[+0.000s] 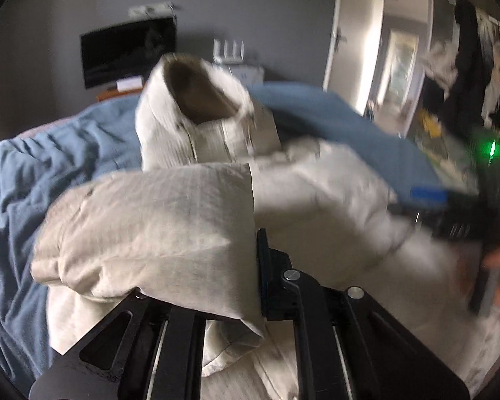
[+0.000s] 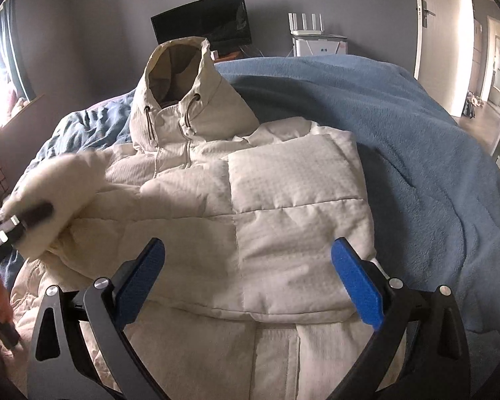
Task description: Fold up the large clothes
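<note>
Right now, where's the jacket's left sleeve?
Left gripper is shut on the sleeve, holding it above the jacket body on the blue blanket; in the right wrist view it's at left, below the hood.

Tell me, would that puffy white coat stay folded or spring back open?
Probably springs back somewhat: the white coat is thick and quilted, so it looks bouncy. The sleeve held in the left claw droops over it, so it seems floppy, not stiff. It looks light for its bulk.
</note>
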`<state>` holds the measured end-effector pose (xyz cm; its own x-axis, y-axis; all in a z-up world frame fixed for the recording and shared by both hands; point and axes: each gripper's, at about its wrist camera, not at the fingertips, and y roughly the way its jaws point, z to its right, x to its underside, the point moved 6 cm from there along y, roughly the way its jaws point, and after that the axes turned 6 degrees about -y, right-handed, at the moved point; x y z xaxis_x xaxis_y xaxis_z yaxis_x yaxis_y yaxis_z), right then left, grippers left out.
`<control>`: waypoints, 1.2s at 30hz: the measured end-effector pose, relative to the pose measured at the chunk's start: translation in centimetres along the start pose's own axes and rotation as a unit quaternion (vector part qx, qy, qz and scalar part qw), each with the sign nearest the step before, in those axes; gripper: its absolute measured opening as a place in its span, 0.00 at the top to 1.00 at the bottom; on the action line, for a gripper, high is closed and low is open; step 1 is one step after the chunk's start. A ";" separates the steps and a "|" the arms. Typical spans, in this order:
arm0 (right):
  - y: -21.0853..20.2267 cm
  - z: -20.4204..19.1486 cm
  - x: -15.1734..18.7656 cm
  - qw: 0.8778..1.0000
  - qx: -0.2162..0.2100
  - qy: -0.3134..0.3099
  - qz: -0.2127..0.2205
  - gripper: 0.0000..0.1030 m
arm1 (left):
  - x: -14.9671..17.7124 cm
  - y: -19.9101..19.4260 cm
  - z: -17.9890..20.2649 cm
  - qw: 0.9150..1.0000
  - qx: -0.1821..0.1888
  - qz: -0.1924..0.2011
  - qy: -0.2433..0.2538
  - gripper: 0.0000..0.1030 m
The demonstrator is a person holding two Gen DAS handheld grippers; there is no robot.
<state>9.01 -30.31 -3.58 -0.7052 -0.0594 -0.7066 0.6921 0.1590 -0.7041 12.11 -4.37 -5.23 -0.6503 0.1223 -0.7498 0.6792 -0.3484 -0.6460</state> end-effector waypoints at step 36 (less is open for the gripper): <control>2.6 -24.7 0.9 0.949 -0.069 -0.302 -0.051 0.08 | 3.7 -7.3 -17.6 0.966 -0.117 -0.036 -0.229 0.19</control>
<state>6.41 -5.59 -4.27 -0.5211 -0.6296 -0.5762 0.5692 0.2466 -0.7843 10.73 14.92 -5.85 -0.7447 -0.3041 -0.5941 0.6500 -0.1284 -0.7490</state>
